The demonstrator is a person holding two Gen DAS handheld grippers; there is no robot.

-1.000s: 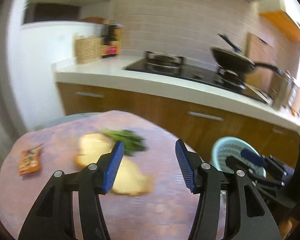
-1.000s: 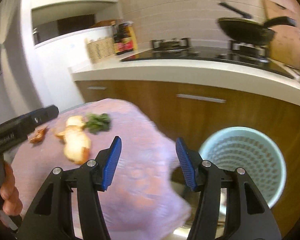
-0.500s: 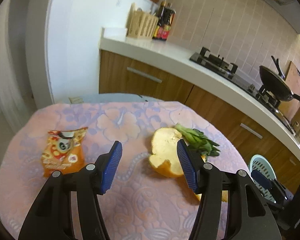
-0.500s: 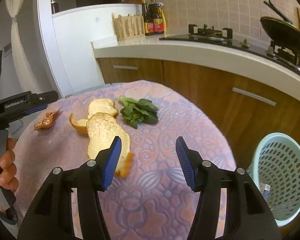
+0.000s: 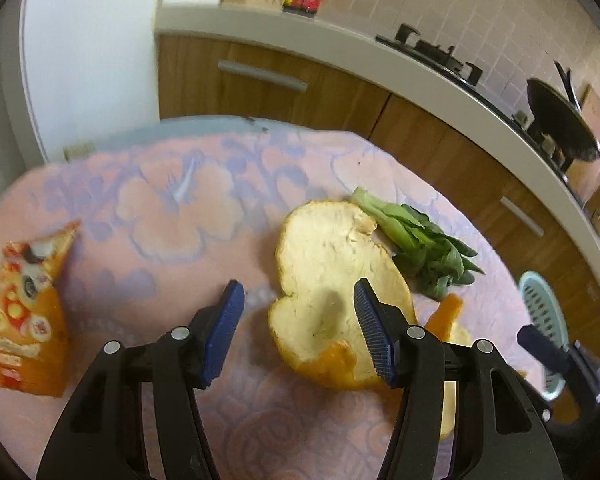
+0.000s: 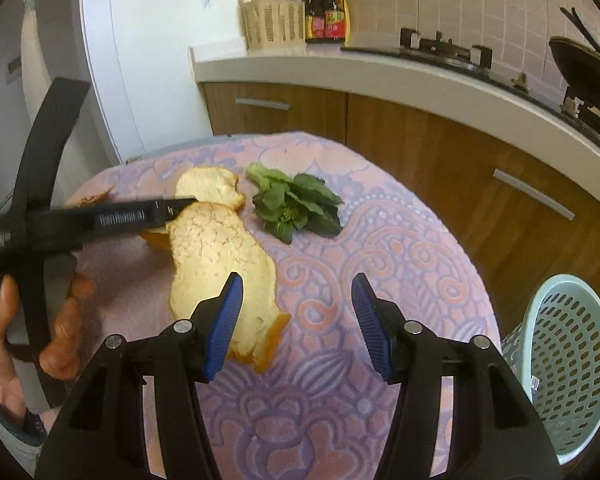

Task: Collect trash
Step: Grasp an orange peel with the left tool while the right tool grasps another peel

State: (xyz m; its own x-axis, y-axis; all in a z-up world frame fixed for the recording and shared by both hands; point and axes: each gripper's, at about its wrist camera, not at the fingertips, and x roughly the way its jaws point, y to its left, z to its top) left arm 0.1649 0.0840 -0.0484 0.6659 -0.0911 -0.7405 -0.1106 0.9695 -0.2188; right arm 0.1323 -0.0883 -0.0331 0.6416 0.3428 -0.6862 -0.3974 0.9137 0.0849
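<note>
We have nothing collected yet: both the left gripper (image 5: 298, 322) and right gripper (image 6: 296, 314) hang open and empty, while peel (image 5: 332, 272), greens (image 6: 294, 206) and wrapper (image 5: 26, 316) lie on the surface (image 6: 380, 240), apart from the basket (image 6: 572, 364).

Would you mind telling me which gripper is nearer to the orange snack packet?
Left. The left gripper hovers just right of the snack packet; the right gripper is beyond the peels.
</note>
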